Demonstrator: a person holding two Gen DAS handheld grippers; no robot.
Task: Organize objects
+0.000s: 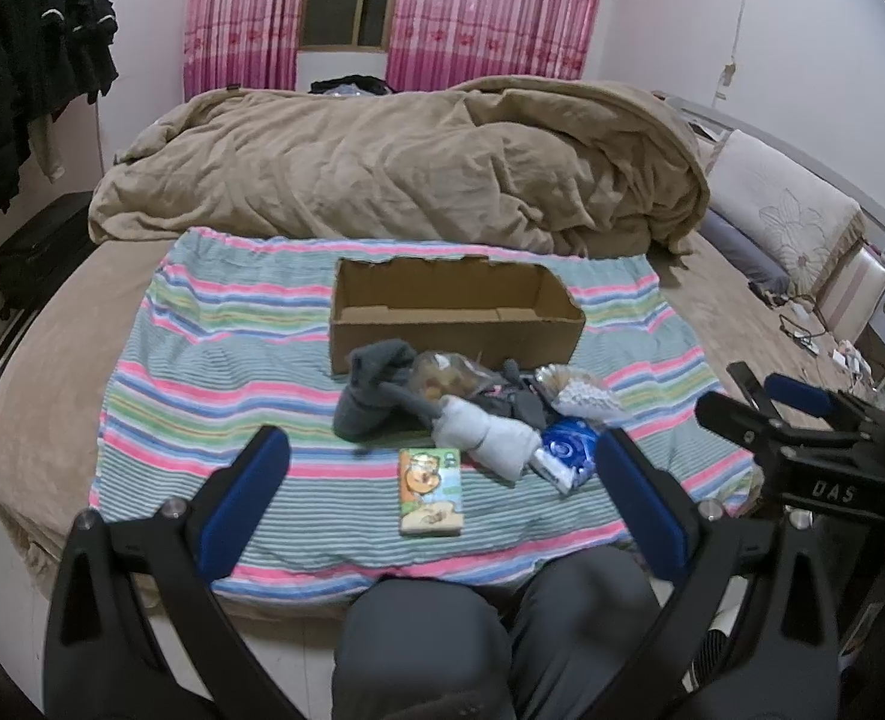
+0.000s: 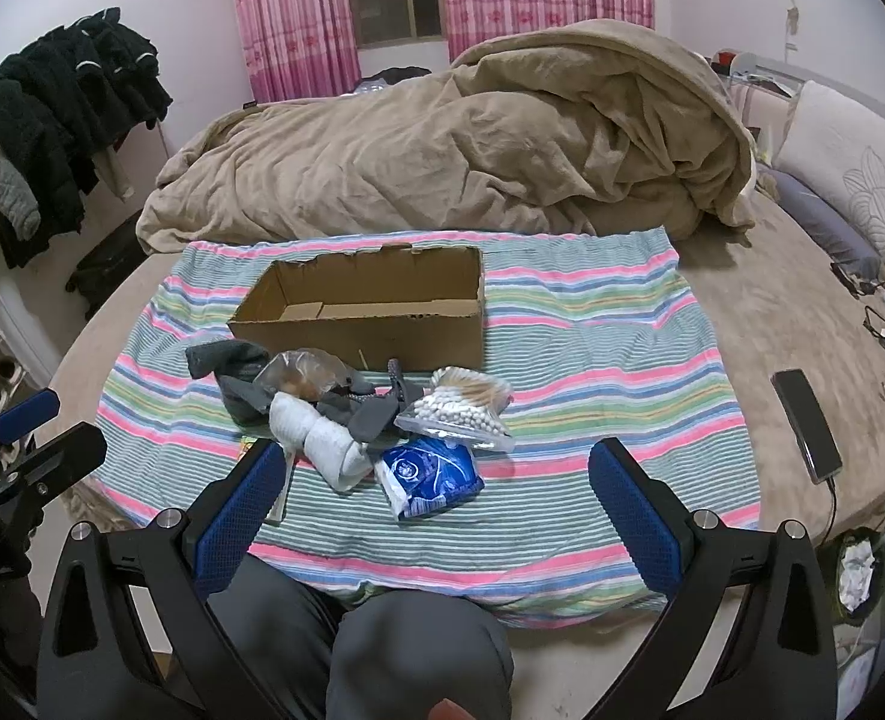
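An empty cardboard box (image 1: 454, 324) (image 2: 370, 312) stands on a striped cloth (image 1: 214, 372) (image 2: 592, 360) on the bed. In front of it lies a pile: grey socks (image 1: 370, 390) (image 2: 232, 372), a white sock (image 1: 490, 432) (image 2: 322, 438), a clear snack bag (image 1: 448, 381) (image 2: 304, 372), a bag of cotton swabs (image 1: 580, 393) (image 2: 460, 408) and a blue tissue pack (image 1: 568, 450) (image 2: 430, 471). A small green picture box (image 1: 430, 492) lies nearest. My left gripper (image 1: 442, 498) is open above the cloth's near edge. My right gripper (image 2: 436, 492) is open, also held back from the pile.
A rumpled tan blanket (image 1: 418, 162) (image 2: 442, 150) fills the far bed. A phone (image 2: 805, 426) with cables lies at the right. Pillows (image 1: 784, 204) lie at the right, dark clothes (image 2: 64, 144) hang at the left. The person's knees (image 2: 418, 648) are below.
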